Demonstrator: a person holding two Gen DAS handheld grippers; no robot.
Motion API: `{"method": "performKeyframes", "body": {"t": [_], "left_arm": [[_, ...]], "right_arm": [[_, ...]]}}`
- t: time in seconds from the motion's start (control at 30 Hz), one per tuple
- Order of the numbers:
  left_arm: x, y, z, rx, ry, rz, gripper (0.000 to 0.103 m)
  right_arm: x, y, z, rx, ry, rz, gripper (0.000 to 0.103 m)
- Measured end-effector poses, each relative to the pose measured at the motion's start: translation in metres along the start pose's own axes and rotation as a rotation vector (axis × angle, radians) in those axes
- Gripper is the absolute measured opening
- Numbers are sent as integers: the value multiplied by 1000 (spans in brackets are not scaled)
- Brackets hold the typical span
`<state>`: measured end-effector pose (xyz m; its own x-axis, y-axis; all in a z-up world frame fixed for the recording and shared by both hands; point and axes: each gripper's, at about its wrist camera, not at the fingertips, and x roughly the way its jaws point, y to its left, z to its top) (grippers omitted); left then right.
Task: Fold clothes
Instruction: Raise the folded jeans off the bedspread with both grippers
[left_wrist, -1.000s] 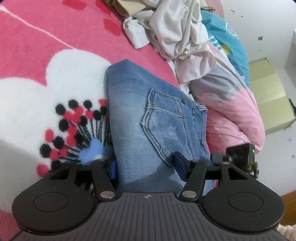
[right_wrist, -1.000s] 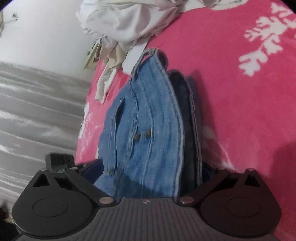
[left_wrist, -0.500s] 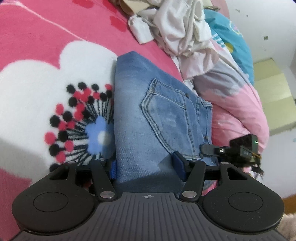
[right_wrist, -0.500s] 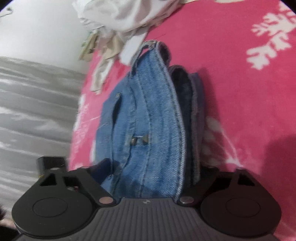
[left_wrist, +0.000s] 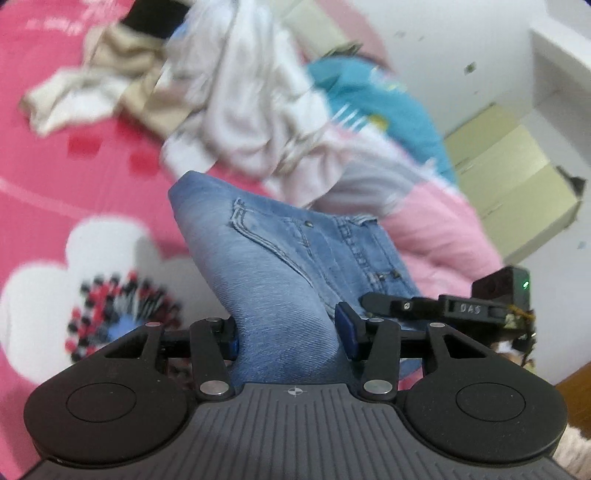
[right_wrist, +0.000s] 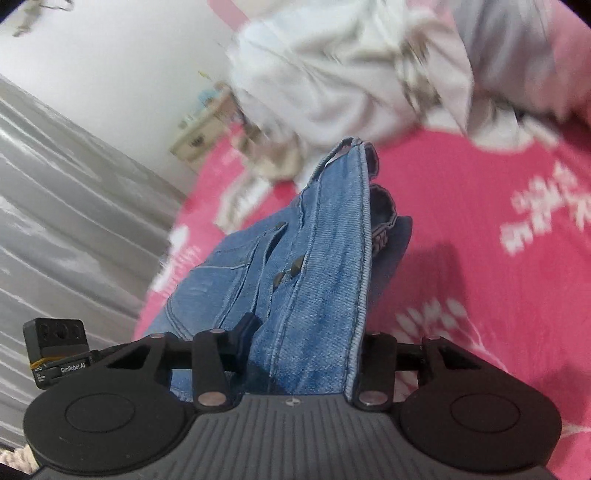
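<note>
The left tool (left_wrist: 286, 328) is clenched on the folded jeans (left_wrist: 280, 266), its blue pads pressing the denim from both sides. The right tool (right_wrist: 306, 332) likewise grips the jeans (right_wrist: 314, 266) along the waistband edge. The jeans hang between the two tools, lifted off the pink blanket (left_wrist: 74, 177), with the back pocket facing up. Beyond them lies a heap of pale clothes (left_wrist: 236, 96), blurred.

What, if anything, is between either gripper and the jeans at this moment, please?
Nothing visible. The left gripper and the right gripper are each shut directly on the folded jeans, with denim filling the gap between the fingers. The heap of pale clothes lies farther off.
</note>
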<state>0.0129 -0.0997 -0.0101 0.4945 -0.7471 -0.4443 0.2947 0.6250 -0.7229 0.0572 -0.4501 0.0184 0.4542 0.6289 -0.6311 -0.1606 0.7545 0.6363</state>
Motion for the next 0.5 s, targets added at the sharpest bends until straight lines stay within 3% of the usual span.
{"method": "performKeyframes", "body": {"t": [0.27,0.5], "left_arm": [[-74,-79,40,97,-167,-48,46],[-157,-157,70,206,-353,-72,46]], "right_arm": [[-64,73,38,-79,-119,97,49],[-129,183,74,-274,-213,186,49]]}}
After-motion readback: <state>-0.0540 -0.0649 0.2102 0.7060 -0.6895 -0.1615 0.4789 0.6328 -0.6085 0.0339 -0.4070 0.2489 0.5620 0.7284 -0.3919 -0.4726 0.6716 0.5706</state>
